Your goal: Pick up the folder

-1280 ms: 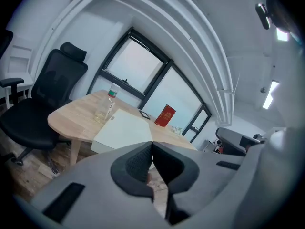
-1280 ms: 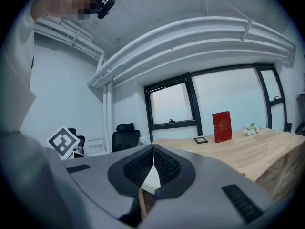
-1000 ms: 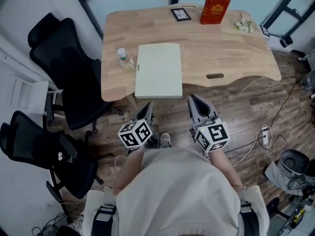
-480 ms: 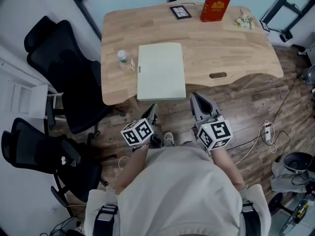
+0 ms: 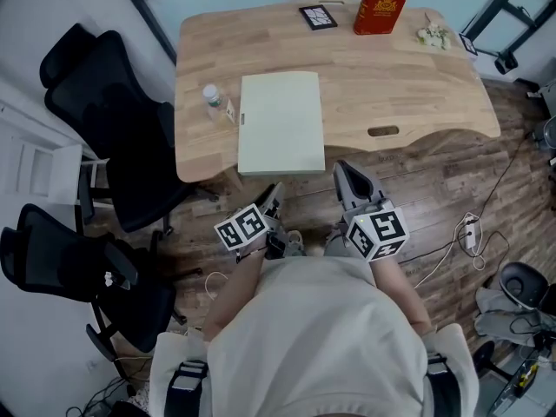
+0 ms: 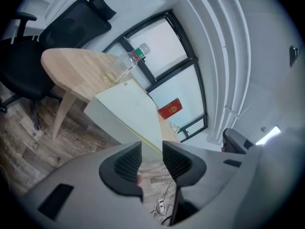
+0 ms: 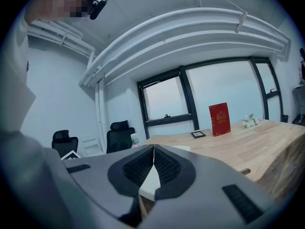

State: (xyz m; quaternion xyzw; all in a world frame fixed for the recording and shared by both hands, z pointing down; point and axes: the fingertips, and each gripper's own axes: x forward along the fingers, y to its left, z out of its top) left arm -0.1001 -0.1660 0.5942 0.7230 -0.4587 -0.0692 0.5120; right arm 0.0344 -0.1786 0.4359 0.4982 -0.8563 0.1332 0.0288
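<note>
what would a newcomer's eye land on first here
The pale folder lying flat near the front edge of the wooden desk, with a red book standing upright at the far edge. Short of the desk, the left tongs have just been opening, empty, while the right tongs are shut.

On the desk [image 5: 400, 85], the pale thing [image 5: 432, 35] at the far corner is too small to tell, and the red book's [image 5: 380, 7] print is unreadable. In its own view, the right gripper [image 7: 153, 149] covers most of the folder [image 7: 148, 180].
</note>
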